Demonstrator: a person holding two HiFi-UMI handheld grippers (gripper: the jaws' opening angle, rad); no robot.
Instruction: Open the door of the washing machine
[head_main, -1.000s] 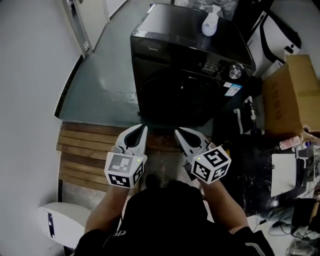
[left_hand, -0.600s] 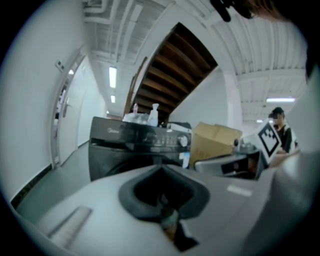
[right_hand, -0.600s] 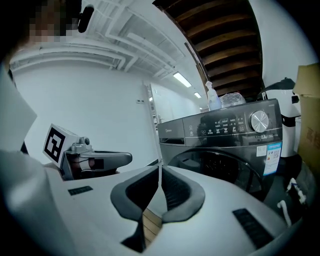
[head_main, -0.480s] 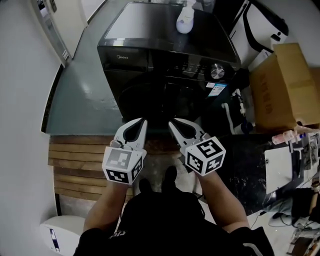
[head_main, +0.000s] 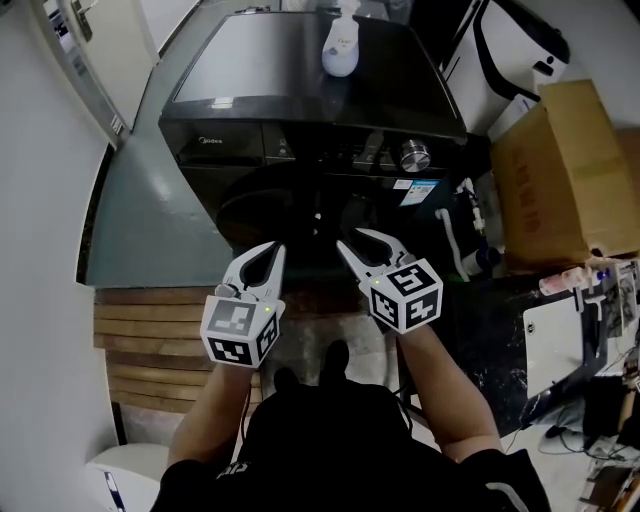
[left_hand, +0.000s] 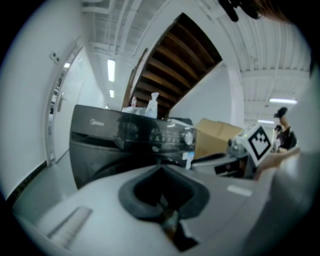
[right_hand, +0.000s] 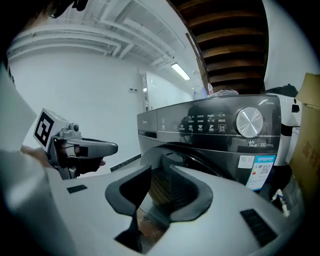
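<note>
My right hand-held gripper (head_main: 362, 240) has just been opening its jaws, nothing between them, so I can catch the shut door (head_main: 290, 212) on the washing machine (head_main: 300, 90) front just ahead; my left hand-held gripper (head_main: 273, 248) is pressed together, spare.

A spray bottle (head_main: 340, 45) stands on the washing machine (head_main: 270, 80), a cardboard box (head_main: 560, 170) to its right.

The washing machine (head_main: 300, 90) is a glossy black front-loader standing upright on the grey floor (head_main: 140, 230). Its control strip runs across the top of the front, with a silver knob (head_main: 414, 155) toward the right and a blue-and-white sticker (head_main: 417, 191) just below. The round dark door (head_main: 275, 215) sits closed, flush with the front.
</note>
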